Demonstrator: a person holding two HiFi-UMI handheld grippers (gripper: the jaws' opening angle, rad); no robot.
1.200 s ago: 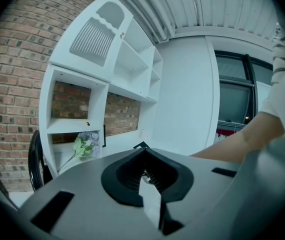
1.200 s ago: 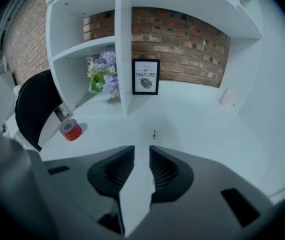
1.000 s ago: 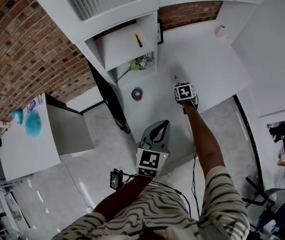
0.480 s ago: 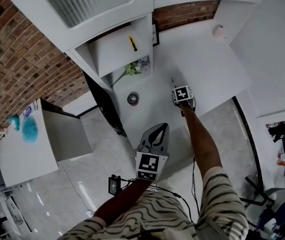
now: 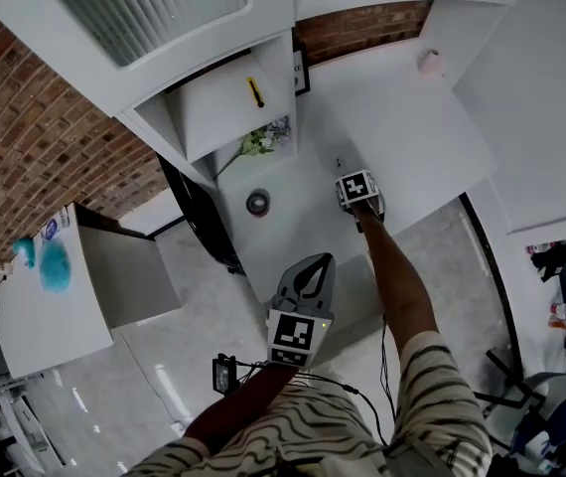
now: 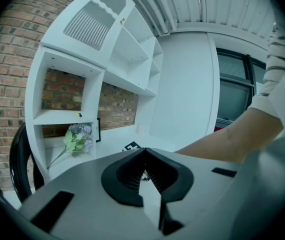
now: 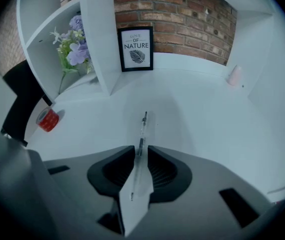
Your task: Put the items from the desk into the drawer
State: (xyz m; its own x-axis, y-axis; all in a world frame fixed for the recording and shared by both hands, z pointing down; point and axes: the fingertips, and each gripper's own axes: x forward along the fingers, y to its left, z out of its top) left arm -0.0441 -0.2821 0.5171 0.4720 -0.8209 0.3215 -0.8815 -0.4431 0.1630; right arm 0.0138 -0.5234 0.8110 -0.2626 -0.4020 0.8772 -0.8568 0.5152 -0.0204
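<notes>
My right gripper hovers over the white desk, shut on a thin clear pen that pokes forward out of the jaws toward the back wall. Its tip shows in the head view. A red tape roll lies on the desk to the left, also seen low left in the right gripper view. A small pink object sits at the desk's far corner. My left gripper hangs shut and empty near the desk's front edge. I see no drawer in any view.
A framed "of nature" print leans on the brick wall. Purple flowers fill the low shelf nook, and a yellow item lies on the shelf above. A black chair stands left of the desk. A white cabinet stands further left.
The head view has drifted, shifting everything slightly. The right gripper still holds the pen over the same part of the desk; the left gripper stays shut by the front edge.
</notes>
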